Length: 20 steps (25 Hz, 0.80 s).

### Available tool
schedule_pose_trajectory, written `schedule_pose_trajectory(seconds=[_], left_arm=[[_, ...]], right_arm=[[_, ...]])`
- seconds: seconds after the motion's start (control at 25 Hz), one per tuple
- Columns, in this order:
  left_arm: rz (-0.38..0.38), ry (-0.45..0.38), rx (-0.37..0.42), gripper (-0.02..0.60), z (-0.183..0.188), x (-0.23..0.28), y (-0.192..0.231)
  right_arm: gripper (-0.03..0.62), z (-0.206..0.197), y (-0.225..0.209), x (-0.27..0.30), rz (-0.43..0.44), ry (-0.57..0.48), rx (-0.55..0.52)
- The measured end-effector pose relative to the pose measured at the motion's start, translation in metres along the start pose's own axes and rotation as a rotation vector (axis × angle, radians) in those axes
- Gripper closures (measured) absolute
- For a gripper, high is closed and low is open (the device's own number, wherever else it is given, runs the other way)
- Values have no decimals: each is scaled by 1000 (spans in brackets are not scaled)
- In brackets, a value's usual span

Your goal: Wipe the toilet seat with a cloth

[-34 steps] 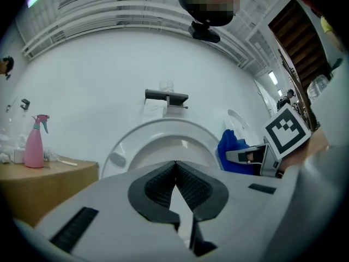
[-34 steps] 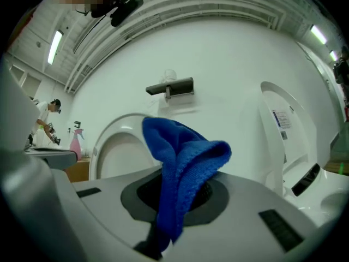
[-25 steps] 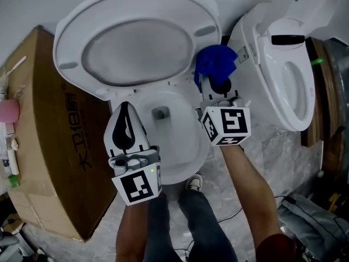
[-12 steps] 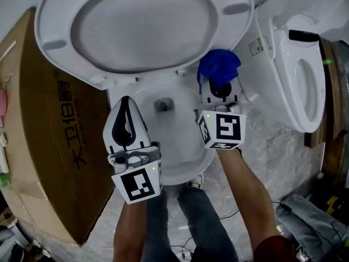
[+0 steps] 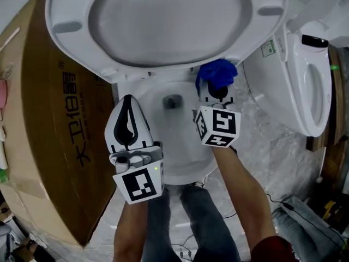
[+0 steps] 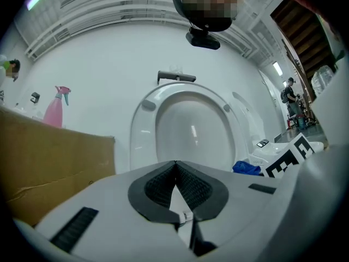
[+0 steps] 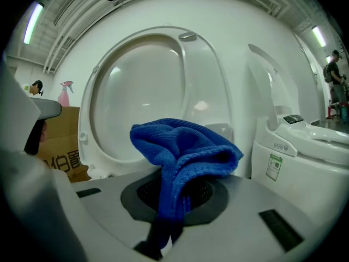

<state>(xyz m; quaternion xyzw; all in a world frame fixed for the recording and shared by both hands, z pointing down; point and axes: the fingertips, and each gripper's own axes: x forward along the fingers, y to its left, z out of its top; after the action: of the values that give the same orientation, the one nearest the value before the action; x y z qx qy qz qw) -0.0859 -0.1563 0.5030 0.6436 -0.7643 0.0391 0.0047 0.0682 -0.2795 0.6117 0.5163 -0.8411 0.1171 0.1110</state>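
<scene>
A white toilet stands below me with its seat and lid (image 5: pixel 163 21) raised upright and the bowl (image 5: pixel 174 130) exposed. My right gripper (image 5: pixel 216 89) is shut on a blue cloth (image 5: pixel 217 72), held over the bowl's back right rim near the hinge. In the right gripper view the cloth (image 7: pixel 182 146) bunches up from between the jaws, with the raised seat (image 7: pixel 139 97) behind it. My left gripper (image 5: pixel 127 103) is shut with nothing in it, hovering over the bowl's left rim; its own view shows the jaws meeting (image 6: pixel 175 165) before the upright seat (image 6: pixel 188 127).
A large cardboard box (image 5: pixel 49 146) stands against the toilet's left side. A second white toilet (image 5: pixel 308 81) with its seat down stands to the right. A pink spray bottle (image 6: pixel 55 105) sits on the box. The person's legs and shoes (image 5: pixel 191 201) are at the bowl's front.
The view has shifted so the toilet sits higher in the frame. The right gripper with the cloth has moved slightly nearer the hinge. The left gripper has stayed about where it was.
</scene>
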Motion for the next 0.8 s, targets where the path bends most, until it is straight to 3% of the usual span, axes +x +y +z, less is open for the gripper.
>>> schedule_pose_trajectory(seconds=[0.24,0.48,0.8], left_arm=[[14,-29,4,566,12,-6,22],[32,-18,7,566,10,-14,47],[31,-6,-4,566,21,-19,56]], right_arm=[[534,-17,50,9,45,58,38],[534,-27,111,17,165,109,0],[535,-17,118,5,172,124,0]])
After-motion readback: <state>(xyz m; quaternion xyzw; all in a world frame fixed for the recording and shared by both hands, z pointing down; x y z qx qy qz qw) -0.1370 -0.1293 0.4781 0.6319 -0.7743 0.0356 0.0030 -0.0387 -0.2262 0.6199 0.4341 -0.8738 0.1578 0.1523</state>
